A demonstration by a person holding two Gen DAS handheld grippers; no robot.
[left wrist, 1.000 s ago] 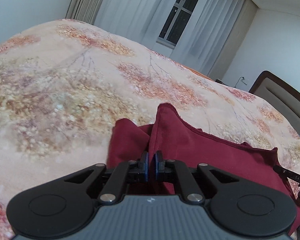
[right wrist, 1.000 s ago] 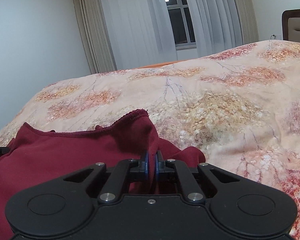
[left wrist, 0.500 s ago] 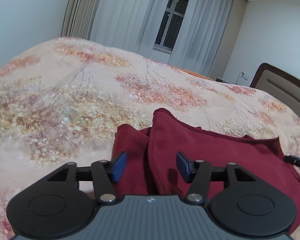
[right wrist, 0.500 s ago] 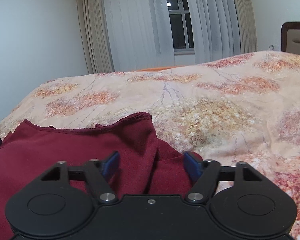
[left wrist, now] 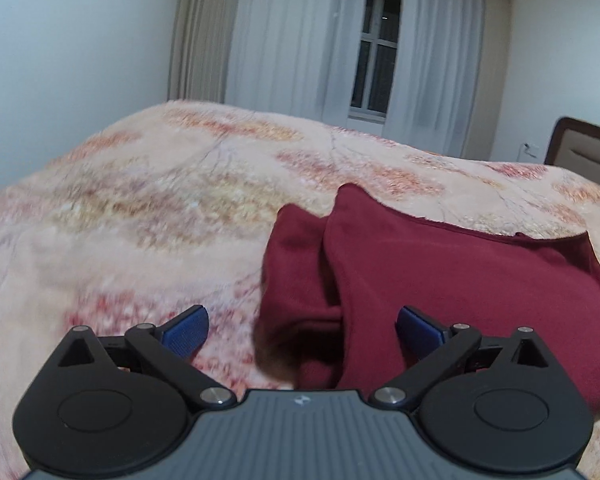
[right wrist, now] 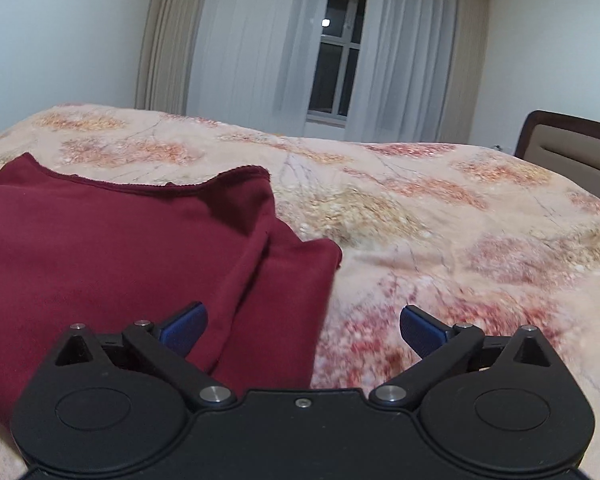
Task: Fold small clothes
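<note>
A dark red garment (left wrist: 440,276) lies folded over on the floral bedspread (left wrist: 140,208). In the left wrist view it fills the lower right, with its left folded edge in front of my left gripper (left wrist: 302,330). That gripper is wide open and empty, just above the cloth's left edge. In the right wrist view the garment (right wrist: 120,256) fills the lower left. My right gripper (right wrist: 303,330) is wide open and empty over the garment's right edge, its left pad (right wrist: 184,326) above the cloth.
The bedspread (right wrist: 440,240) stretches away on all sides of the garment. A brown headboard (right wrist: 572,148) stands at the right. Curtains and a dark window (right wrist: 332,76) line the far wall.
Both grippers were shut on the garment's corners a second ago. They have opened wide, let the cloth drop onto the bed and drawn back a little.
</note>
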